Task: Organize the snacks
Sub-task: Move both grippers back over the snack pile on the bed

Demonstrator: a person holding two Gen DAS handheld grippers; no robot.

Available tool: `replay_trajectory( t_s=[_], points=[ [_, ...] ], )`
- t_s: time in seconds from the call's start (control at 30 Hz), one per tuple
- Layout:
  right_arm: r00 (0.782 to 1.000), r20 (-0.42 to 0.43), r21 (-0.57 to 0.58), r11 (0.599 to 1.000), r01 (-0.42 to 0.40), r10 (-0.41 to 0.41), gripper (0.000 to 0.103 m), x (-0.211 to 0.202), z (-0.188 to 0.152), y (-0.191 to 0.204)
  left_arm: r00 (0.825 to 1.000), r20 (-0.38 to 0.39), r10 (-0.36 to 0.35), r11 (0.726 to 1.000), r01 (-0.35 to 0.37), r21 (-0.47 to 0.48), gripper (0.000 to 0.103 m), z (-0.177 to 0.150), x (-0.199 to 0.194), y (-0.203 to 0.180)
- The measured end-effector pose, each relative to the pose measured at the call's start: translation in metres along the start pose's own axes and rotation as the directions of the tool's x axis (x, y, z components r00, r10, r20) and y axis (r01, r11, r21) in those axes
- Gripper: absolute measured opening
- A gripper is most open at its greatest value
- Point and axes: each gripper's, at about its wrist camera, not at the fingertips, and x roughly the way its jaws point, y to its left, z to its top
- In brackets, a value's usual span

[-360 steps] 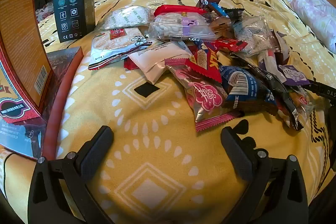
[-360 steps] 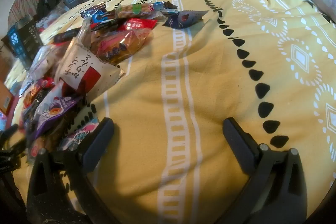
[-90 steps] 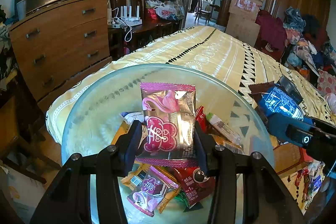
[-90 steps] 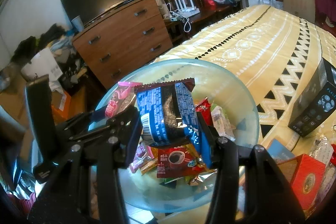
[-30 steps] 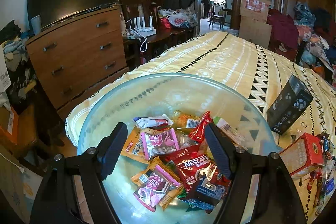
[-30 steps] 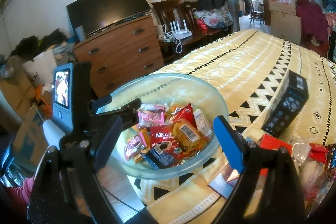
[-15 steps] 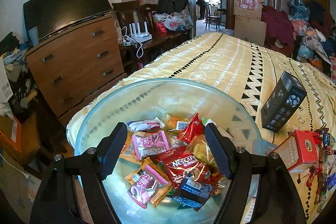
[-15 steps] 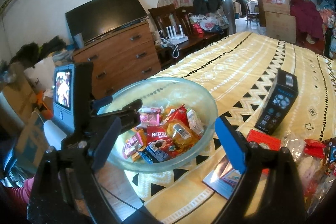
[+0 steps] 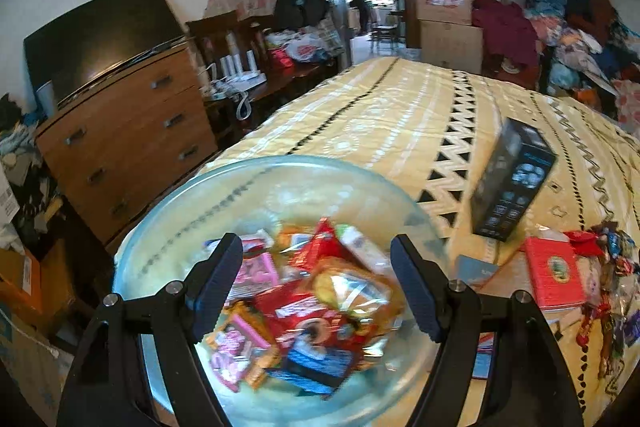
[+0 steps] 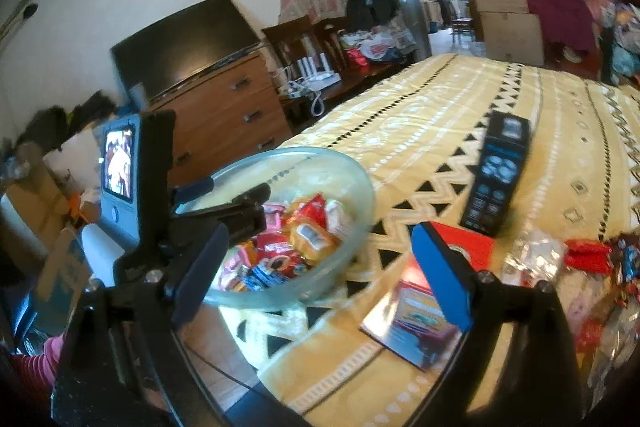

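A clear glass bowl (image 9: 168,227) (image 10: 360,187) sits at the corner of the bed, holding several snack packets (image 9: 312,299) (image 10: 288,243) in red, pink, orange and blue. My left gripper (image 9: 316,287) hovers over the bowl, open, nothing between its fingers. My right gripper (image 10: 324,275) stands open and empty, back from the bowl's right side. In the right wrist view the left gripper's body and its small screen (image 10: 118,163) show at the left. A heap of loose snacks (image 9: 604,279) (image 10: 592,267) lies on the bed at the far right.
A black box (image 9: 512,183) (image 10: 496,175) stands upright on the yellow patterned bedspread (image 9: 400,115). A red box (image 9: 554,275) (image 10: 468,247) and a flat printed carton (image 10: 412,319) lie beside the bowl. A wooden dresser (image 9: 120,147) with a television stands left of the bed.
Both grippers have drawn back and swung right from the bowl, so more of the bed, the black box and the red box shows. Both stay open and empty.
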Motion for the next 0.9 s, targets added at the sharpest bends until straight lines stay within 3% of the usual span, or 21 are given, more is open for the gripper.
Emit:
replay_trajectory(
  t_s=[0.13, 0.2, 0.23, 0.3, 0.33, 0.47, 0.57, 0.63, 0.67, 0.73, 0.77, 0.8, 0.83, 0.9],
  points=[
    [0.997, 0.023, 0.039, 0.997, 0.067, -0.068, 0.094, -0.035, -0.037, -0.034, 0.986, 0.072, -0.149, 0.987, 0.144, 0.068, 0.077, -0.007, -0.028, -0.043],
    [0.993, 0.005, 0.075, 0.991, 0.113, -0.114, 0.094, -0.048, -0.063, -0.056, 0.953, 0.08, -0.293, 0.95, 0.28, 0.136, 0.077, -0.021, -0.044, -0.08],
    [0.989, -0.015, 0.105, 0.984, 0.147, -0.146, 0.094, -0.056, -0.081, -0.071, 0.933, 0.074, -0.353, 0.927, 0.337, 0.165, 0.077, -0.028, -0.051, -0.096],
    [0.974, -0.073, 0.167, 0.961, 0.223, -0.213, 0.093, -0.068, -0.115, -0.102, 0.875, -0.003, -0.484, 0.854, 0.473, 0.216, 0.077, -0.049, -0.055, -0.139],
    [0.963, -0.115, 0.203, 0.943, 0.262, -0.242, 0.093, -0.074, -0.134, -0.119, 0.836, -0.071, -0.543, 0.811, 0.545, 0.214, 0.077, -0.06, -0.05, -0.161],
    [0.924, -0.223, 0.353, 0.858, 0.374, -0.311, 0.093, -0.108, -0.195, -0.176, 0.739, -0.284, -0.611, 0.731, 0.664, 0.158, 0.077, -0.098, -0.006, -0.224],
    [0.907, -0.256, 0.413, 0.811, 0.414, -0.333, 0.093, -0.128, -0.22, -0.201, 0.71, -0.364, -0.603, 0.709, 0.686, 0.162, 0.077, -0.118, 0.03, -0.254],
    [0.904, -0.26, 0.438, 0.793, 0.423, -0.338, 0.093, -0.135, -0.23, -0.211, 0.699, -0.385, -0.602, 0.684, 0.701, 0.203, 0.077, -0.127, 0.046, -0.275],
    [0.904, -0.26, 0.447, 0.788, 0.424, -0.339, 0.093, -0.138, -0.233, -0.216, 0.696, -0.379, -0.61, 0.657, 0.712, 0.249, 0.077, -0.134, 0.052, -0.288],
    [0.907, -0.257, 0.463, 0.781, 0.42, -0.335, 0.093, -0.14, -0.237, -0.224, 0.706, -0.379, -0.598, 0.639, 0.705, 0.306, 0.077, -0.133, 0.064, -0.304],
    [0.908, -0.256, 0.468, 0.779, 0.417, -0.333, 0.093, -0.14, -0.237, -0.226, 0.697, -0.401, -0.595, 0.619, 0.715, 0.325, 0.077, -0.136, 0.074, -0.316],
    [0.909, -0.252, 0.474, 0.777, 0.414, -0.331, 0.093, -0.14, -0.237, -0.228, 0.7, -0.414, -0.582, 0.618, 0.712, 0.335, 0.077, -0.138, 0.081, -0.322],
    [0.912, -0.246, 0.479, 0.777, 0.409, -0.328, 0.093, -0.14, -0.237, -0.23, 0.709, -0.42, -0.567, 0.621, 0.703, 0.348, 0.077, -0.139, 0.088, -0.327],
    [0.915, -0.237, 0.483, 0.778, 0.402, -0.326, 0.093, -0.141, -0.237, -0.234, 0.745, -0.422, -0.516, 0.63, 0.664, 0.402, 0.077, -0.147, 0.101, -0.342]
  ],
)
